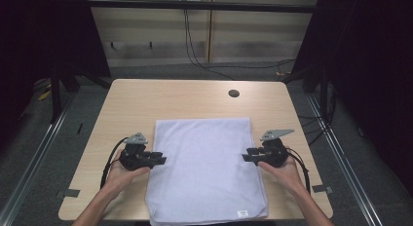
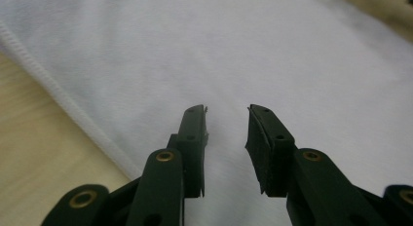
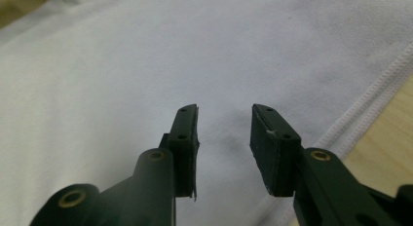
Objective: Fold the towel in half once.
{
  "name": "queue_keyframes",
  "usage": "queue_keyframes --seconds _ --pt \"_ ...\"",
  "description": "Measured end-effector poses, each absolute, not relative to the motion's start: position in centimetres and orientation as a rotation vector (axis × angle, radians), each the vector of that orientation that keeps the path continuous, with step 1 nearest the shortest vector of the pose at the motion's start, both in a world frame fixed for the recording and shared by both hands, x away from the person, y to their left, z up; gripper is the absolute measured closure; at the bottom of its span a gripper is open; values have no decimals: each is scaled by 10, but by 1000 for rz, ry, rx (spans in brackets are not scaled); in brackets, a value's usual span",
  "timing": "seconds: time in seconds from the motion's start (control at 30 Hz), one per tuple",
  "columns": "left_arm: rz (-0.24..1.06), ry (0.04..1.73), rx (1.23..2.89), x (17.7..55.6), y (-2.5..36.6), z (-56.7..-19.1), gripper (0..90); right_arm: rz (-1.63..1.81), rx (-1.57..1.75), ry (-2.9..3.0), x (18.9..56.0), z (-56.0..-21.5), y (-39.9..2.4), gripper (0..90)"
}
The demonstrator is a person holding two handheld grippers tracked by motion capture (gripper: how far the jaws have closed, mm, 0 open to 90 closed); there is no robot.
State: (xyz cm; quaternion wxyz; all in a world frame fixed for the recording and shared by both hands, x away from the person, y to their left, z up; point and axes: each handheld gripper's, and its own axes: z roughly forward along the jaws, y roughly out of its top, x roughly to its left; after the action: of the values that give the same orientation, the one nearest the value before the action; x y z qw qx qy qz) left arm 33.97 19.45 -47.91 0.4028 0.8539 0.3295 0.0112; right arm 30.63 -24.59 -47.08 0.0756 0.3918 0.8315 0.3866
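Note:
A folded white cloth lies flat on the wooden table, reaching its near edge. My left gripper sits at the cloth's left edge, pointing inward. In the left gripper view the cloth spreads under my left gripper, whose jaws stand apart with nothing between them. My right gripper is at the cloth's right edge, pointing inward. In the right gripper view my right gripper hovers over the cloth, jaws apart and empty, with the stitched hem to its right.
A round cable hole sits near the table's far edge. A small label is sewn at the cloth's near right corner. Cables run across the floor behind the table. Metal rails flank the table on both sides.

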Motion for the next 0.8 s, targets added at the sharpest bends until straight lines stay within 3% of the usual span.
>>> queue_keyframes --seconds 0.3,0.5,0.8 --pt "85 907 2169 362 193 -496 634 1070 1192 2528 343 -493 -222 604" --pt "89 865 2182 342 197 -498 644 1129 1198 2551 324 -498 -229 651" --pt "77 819 2187 306 199 -498 661 1114 1155 2590 290 -496 -232 652"
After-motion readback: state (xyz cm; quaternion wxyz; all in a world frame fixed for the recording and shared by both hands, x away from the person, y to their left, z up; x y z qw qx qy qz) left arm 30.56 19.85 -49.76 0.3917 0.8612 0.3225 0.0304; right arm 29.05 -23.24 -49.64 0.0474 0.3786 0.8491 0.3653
